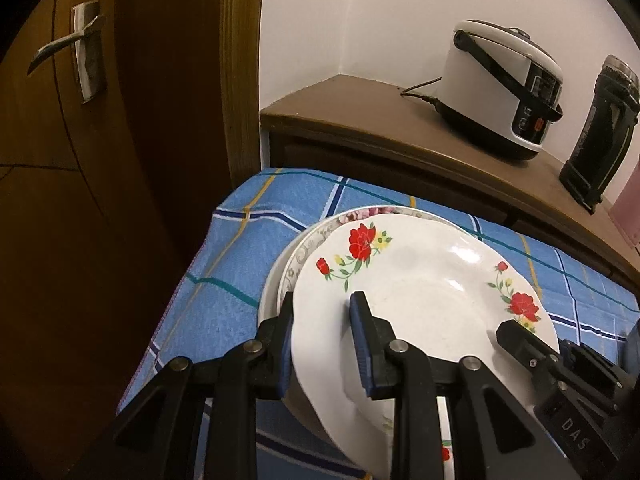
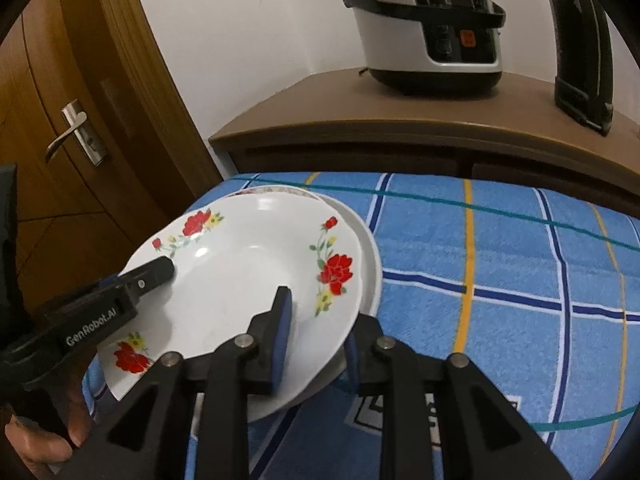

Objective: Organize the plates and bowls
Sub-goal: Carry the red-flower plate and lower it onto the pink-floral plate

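The white round ceramic plate with red flowers (image 2: 248, 280) is sitting tilted on a stack of plates (image 2: 370, 256) at the near left corner of the blue checked table (image 2: 500, 260). I am pinching its left rim in my left claw (image 1: 322, 344) and its right rim in my right claw (image 2: 316, 344), so it is lying straight between them, equally near both.

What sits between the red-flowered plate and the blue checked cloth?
Two more plates: a floral-bordered plate directly under the red-flowered plate, then a plain white plate on the blue checked cloth. Both views show their rims; both tongs straddle the top plate's rim.
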The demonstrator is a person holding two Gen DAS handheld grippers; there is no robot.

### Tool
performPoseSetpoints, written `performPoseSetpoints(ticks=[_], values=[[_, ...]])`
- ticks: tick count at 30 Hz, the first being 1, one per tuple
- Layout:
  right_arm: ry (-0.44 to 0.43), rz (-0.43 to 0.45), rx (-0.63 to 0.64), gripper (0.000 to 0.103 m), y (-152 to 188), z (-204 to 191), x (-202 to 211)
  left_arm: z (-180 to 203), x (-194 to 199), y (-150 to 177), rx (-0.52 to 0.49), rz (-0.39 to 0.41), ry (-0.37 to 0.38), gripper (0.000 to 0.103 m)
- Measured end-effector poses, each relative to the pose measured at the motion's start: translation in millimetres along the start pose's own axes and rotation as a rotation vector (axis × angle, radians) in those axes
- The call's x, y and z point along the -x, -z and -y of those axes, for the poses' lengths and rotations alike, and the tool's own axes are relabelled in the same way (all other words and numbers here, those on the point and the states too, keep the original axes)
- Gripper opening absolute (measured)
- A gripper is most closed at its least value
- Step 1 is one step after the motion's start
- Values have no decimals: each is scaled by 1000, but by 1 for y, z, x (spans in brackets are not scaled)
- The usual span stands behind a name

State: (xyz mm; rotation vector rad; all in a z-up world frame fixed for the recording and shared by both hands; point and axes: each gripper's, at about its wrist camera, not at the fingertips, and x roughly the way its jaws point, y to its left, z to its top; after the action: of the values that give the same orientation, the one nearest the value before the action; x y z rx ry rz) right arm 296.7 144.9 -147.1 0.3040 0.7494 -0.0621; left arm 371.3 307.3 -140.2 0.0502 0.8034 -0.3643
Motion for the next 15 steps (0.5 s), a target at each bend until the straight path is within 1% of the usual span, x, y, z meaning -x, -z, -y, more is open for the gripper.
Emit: performPoseSetpoints(ticks=[3, 6, 9, 10, 11, 12, 13, 14, 15], values=[[22, 5, 23, 25, -1, -2, -4, 0, -3, -1, 7, 0, 1, 29], [38, 13, 44, 28, -1, -4, -7, -2, -8, -3, 29, -3, 14, 29], [47, 6, 67, 35, -1, -7, -8, 0, -9, -4, 25, -2, 10, 30], [46, 6, 74, 41, -1, -8, -9, 0, -9, -5, 19, -5, 8, 30], [43, 5, 82, 49, -2, -10, -10, 1, -9, -5, 13, -9, 7, 30], [40, 6, 87, 54, -2, -11, -10, 2, -10, -5, 7, -14, 6, 30], [37, 13, 86, 66, -1, -12, -9, 2, -10, -5, 3, -18, 7, 30], [36, 20, 83, 73, -1, -11, -8, 2, -9, -5, 1, -23, 9, 31], [41, 32, 76, 76, -1, -10, -6, 1, -10, -6, 1, -27, 12, 31]])
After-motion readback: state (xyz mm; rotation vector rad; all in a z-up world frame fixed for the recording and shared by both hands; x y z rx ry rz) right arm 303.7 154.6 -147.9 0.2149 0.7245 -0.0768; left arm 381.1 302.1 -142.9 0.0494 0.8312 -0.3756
